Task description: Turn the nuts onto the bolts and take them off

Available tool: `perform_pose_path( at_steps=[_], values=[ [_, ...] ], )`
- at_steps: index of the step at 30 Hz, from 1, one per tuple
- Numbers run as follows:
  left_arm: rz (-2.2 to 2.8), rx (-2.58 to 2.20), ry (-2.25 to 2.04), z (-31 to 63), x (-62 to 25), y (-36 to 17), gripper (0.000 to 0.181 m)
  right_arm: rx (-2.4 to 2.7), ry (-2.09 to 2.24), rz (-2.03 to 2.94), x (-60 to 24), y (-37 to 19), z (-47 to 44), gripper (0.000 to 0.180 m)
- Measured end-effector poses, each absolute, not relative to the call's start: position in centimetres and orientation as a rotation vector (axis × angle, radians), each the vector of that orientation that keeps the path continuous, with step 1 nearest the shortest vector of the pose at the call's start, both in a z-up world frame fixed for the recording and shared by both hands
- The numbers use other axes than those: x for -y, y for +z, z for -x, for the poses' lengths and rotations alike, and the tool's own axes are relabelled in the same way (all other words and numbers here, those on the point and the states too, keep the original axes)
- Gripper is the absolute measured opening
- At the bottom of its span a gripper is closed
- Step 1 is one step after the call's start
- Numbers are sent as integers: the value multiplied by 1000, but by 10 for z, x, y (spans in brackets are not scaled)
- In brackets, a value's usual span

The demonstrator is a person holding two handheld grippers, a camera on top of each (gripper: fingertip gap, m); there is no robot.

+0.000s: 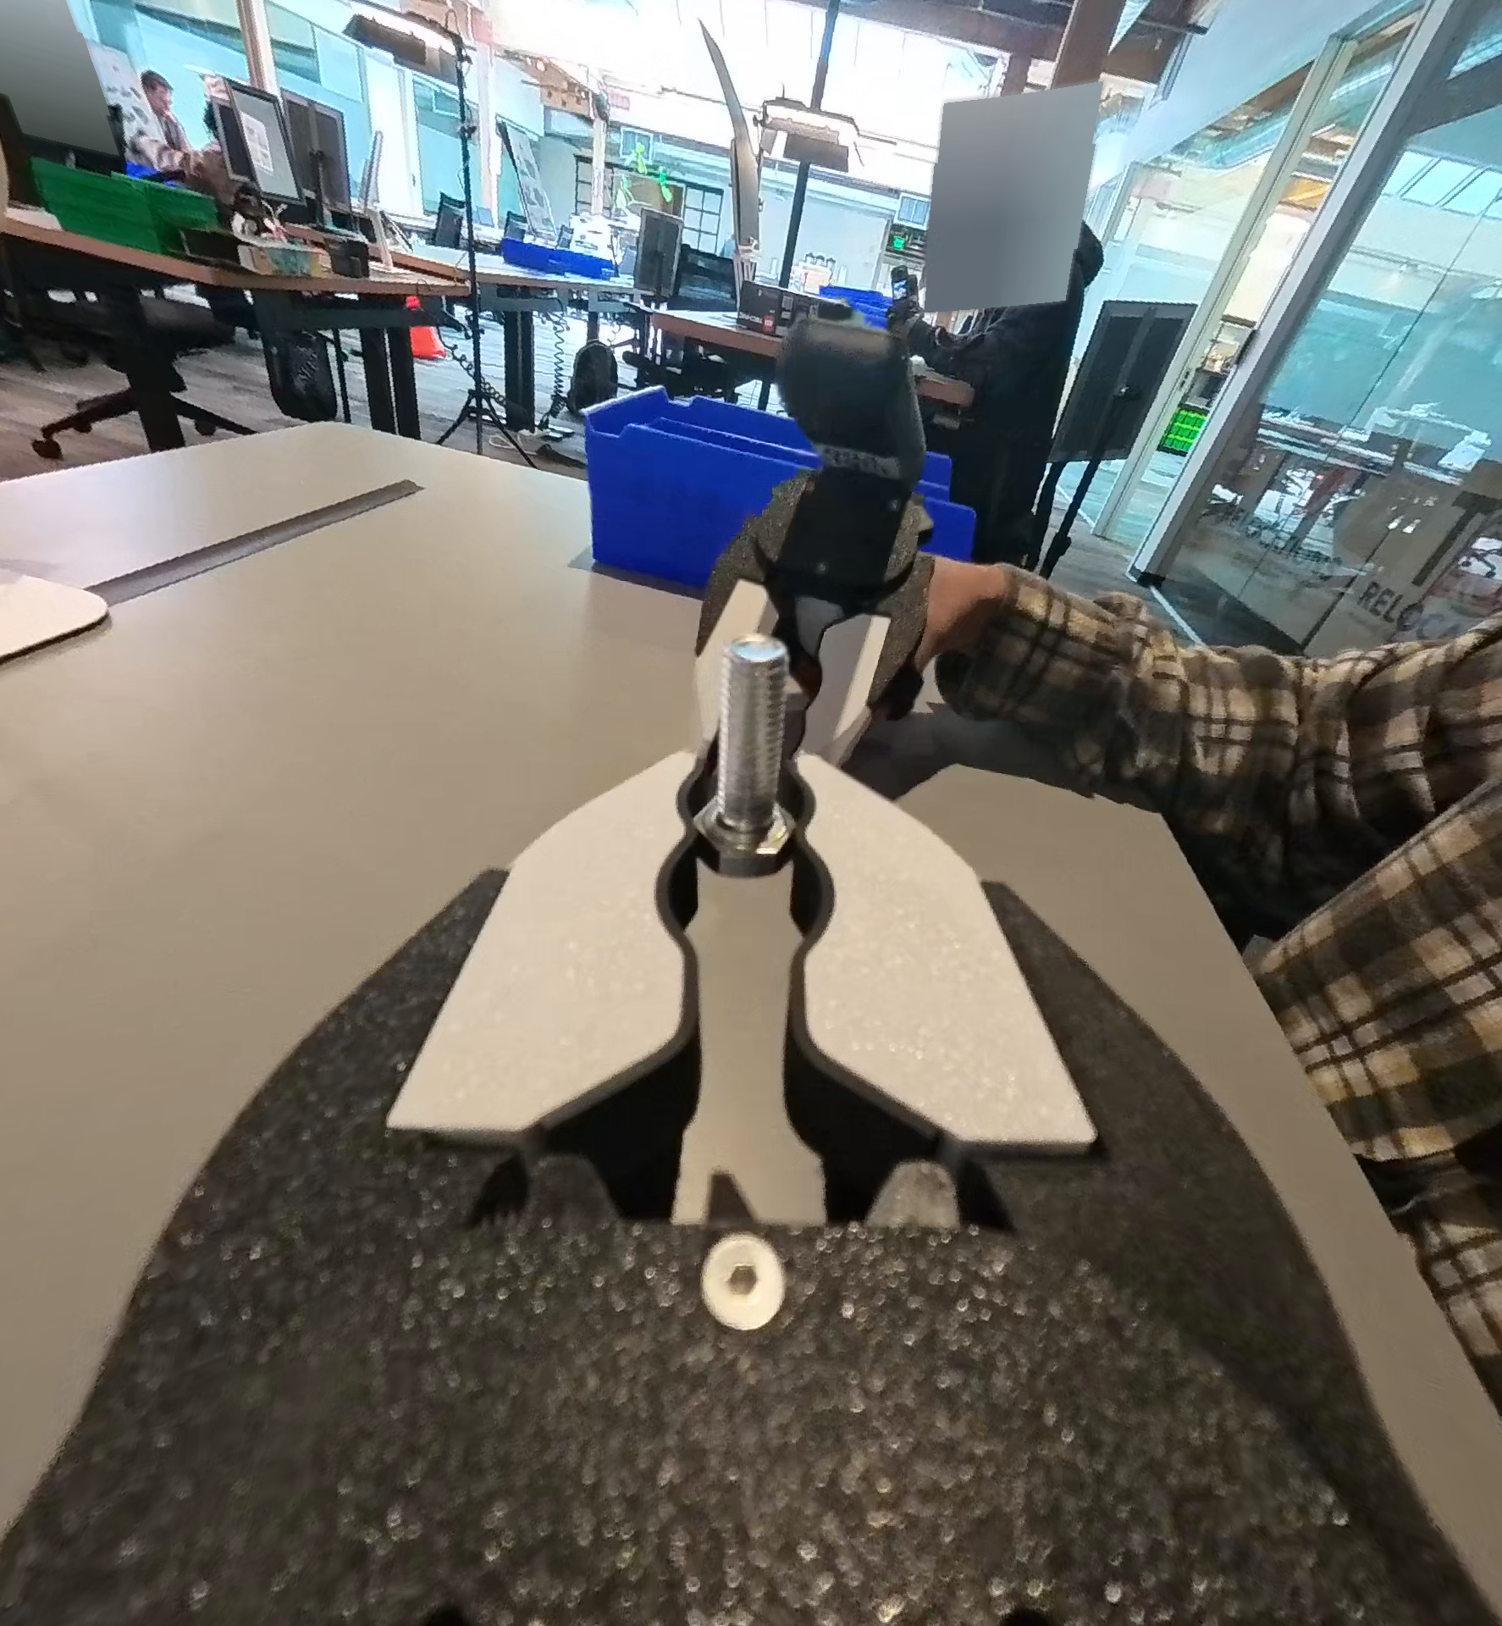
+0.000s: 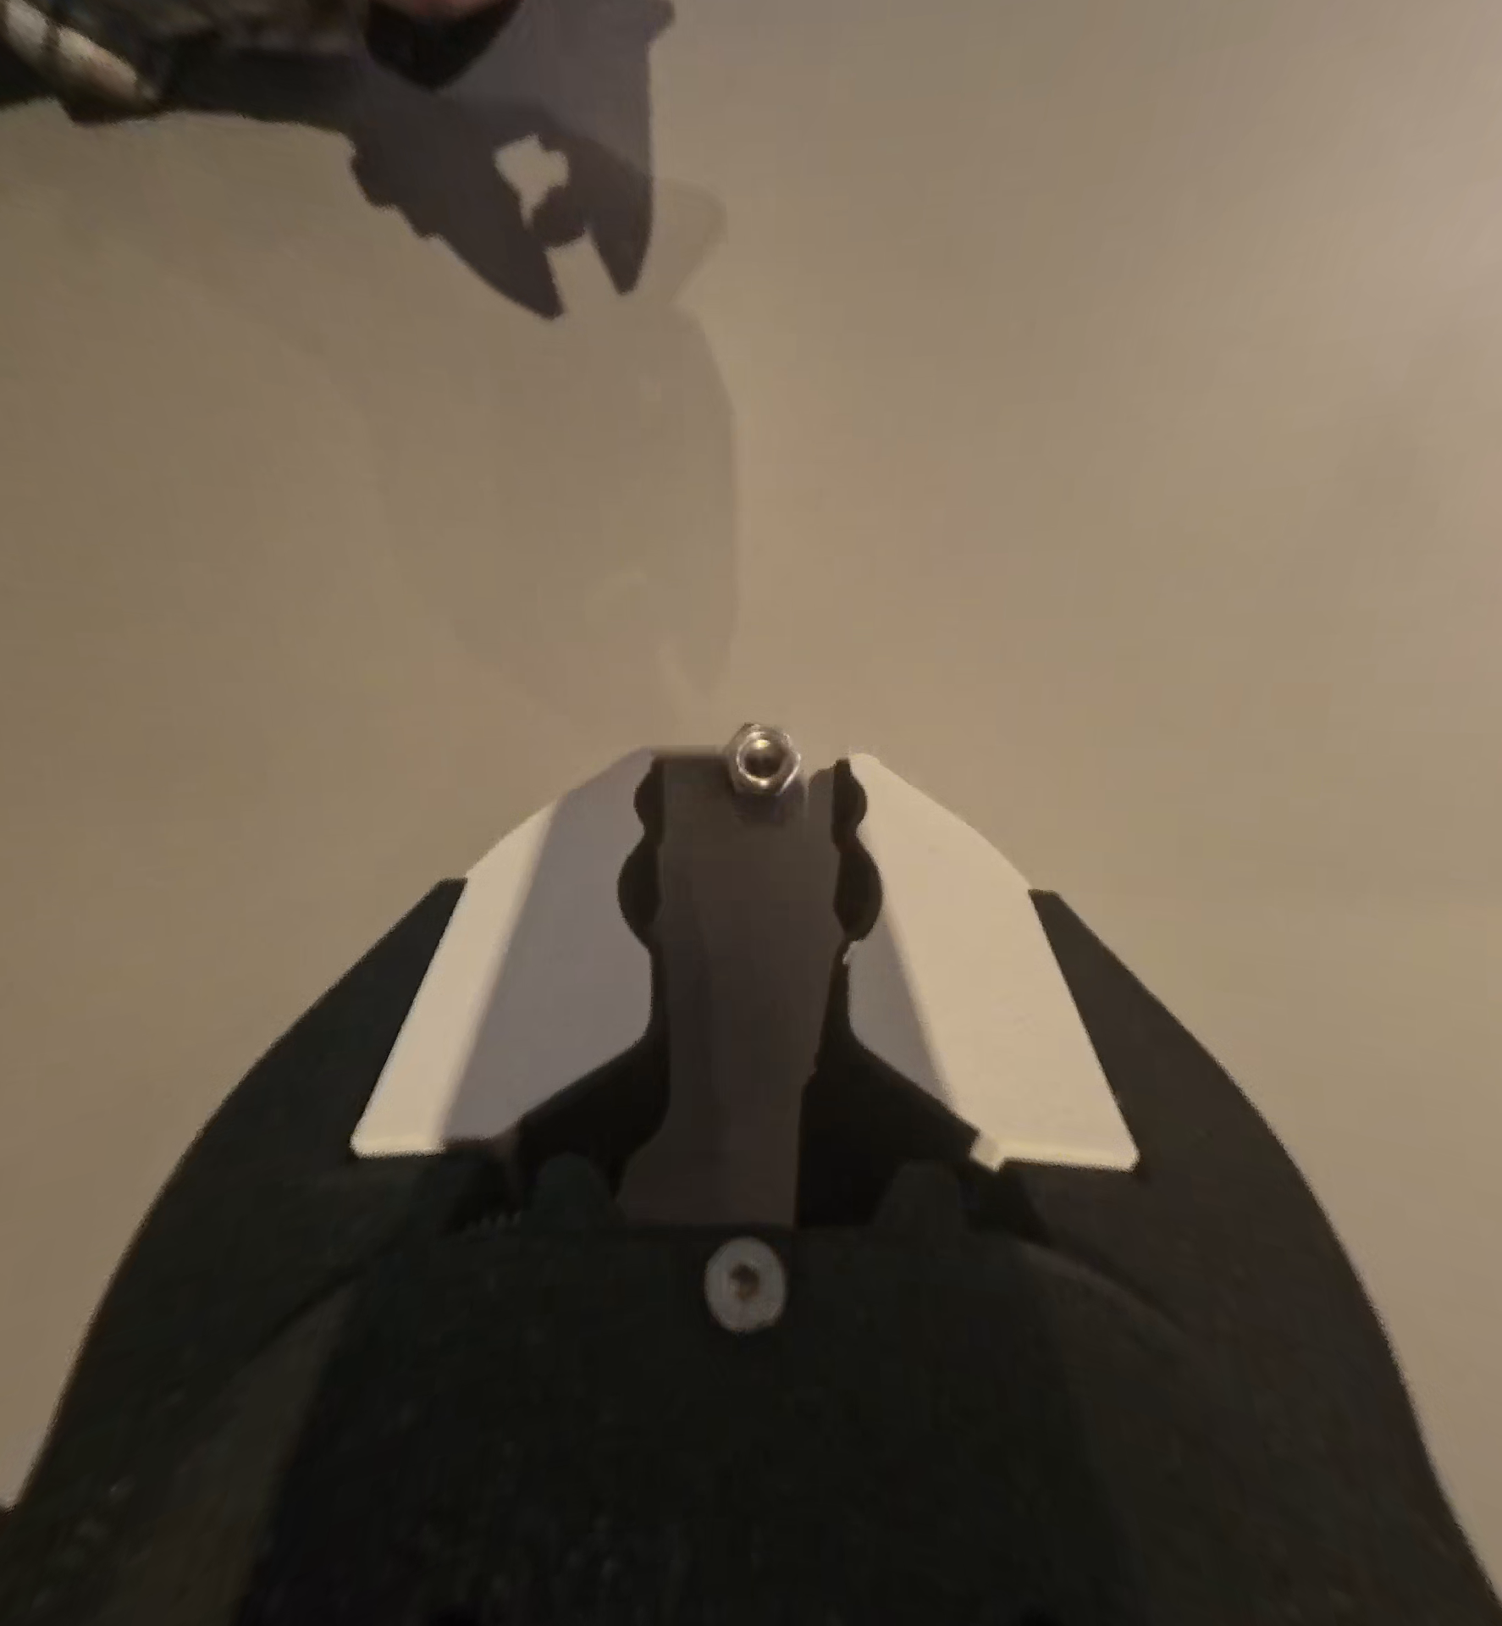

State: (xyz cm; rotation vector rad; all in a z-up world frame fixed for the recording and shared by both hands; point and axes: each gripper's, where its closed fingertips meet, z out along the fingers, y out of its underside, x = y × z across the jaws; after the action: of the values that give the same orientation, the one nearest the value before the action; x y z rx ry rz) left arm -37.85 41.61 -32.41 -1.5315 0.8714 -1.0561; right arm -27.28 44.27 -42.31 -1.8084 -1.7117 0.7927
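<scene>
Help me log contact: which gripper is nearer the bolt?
Left. The left gripper is shut on the bolt, gripping its head; the right gripper sits just behind it, over a nut.

Left wrist view: low, level along its fingers, across the table [image 1: 290,704] toward the office. Right wrist view: steep, close, downward. Both share the tabletop.

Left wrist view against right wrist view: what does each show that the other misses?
Only the left wrist view shows the bolt standing upright, its head clamped in the left gripper, plus the blue bins and a plaid sleeve. Only the right wrist view shows the nut lying between the tips of the open right gripper. Both show the grey table.
</scene>
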Motion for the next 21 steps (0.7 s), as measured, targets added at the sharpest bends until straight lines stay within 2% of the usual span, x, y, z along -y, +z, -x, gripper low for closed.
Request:
perform_pose_path(
  at_steps=[16, 19, 21],
  values=[
    [1539, -866, -1053, 374, -415, -326, 15, 1722, 741, 1843, -443, -437, 281, 29],
    [1543, -867, -1058, 373, -415, -327, 15, 1718, 725, 1839, -444, -437, 283, 19],
    [1545, -872, -1056, 372, -414, -328, 15, 1708, 729, 1841, -444, -437, 285, 19]
  ],
)
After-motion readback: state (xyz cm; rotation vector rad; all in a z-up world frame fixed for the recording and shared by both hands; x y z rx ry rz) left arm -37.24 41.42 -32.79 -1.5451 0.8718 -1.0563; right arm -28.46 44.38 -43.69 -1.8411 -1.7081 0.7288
